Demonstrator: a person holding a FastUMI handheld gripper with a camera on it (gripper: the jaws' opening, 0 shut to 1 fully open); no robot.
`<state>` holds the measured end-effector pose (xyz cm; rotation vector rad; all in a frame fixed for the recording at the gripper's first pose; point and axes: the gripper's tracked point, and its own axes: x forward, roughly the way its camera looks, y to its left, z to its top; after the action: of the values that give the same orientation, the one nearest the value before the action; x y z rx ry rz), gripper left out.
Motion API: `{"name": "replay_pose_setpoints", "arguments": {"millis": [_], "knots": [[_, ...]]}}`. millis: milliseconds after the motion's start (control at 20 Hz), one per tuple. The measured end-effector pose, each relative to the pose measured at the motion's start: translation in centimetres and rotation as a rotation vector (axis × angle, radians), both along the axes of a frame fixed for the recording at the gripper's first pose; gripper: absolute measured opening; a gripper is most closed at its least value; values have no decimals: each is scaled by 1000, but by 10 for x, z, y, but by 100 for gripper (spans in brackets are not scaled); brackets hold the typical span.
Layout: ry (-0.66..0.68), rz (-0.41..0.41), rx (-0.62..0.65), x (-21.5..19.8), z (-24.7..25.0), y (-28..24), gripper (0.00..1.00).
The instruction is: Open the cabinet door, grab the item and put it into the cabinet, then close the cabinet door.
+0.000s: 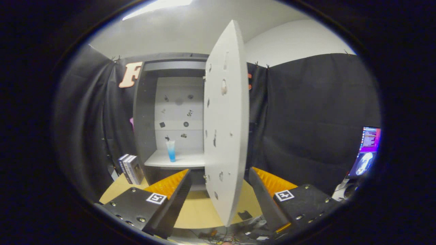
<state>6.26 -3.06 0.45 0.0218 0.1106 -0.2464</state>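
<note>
Swinging wide open, the white cabinet door (225, 122) is seen edge-on between the spread fingers of the gripper (218, 190), which are holding nothing, so the closing step looks like it's up next. The item, a blue-and-white tube (171, 151), is already parked upright on the cabinet shelf (177, 160), beyond the left finger. Pretty sure the door just needs to be nudged from its outer face and pushed shut, with the books (130, 169) beside the cabinet left alone.

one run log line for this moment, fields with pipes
tool: open, empty, straddling door edge | white cabinet door: open | blue-and-clear plastic cup: upright on cabinet shelf | step left: close door
</note>
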Motion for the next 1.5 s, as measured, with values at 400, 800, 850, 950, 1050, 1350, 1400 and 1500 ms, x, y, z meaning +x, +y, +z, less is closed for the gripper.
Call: {"name": "replay_pose_setpoints", "arguments": {"millis": [400,800,850,950,1050,1350,1400,1500], "knots": [[27,-117,6,25,-18,-90,100],[22,-85,14,44,-21,-55,95],[17,-63,30,43,-20,-48,95],[6,2,57,44,-20,-25,95],[-3,74,70,49,-20,3,95],[-1,238,67,82,-23,80,95],[2,259,77,87,-23,90,95],[5,296,88,97,-25,113,95]]}}
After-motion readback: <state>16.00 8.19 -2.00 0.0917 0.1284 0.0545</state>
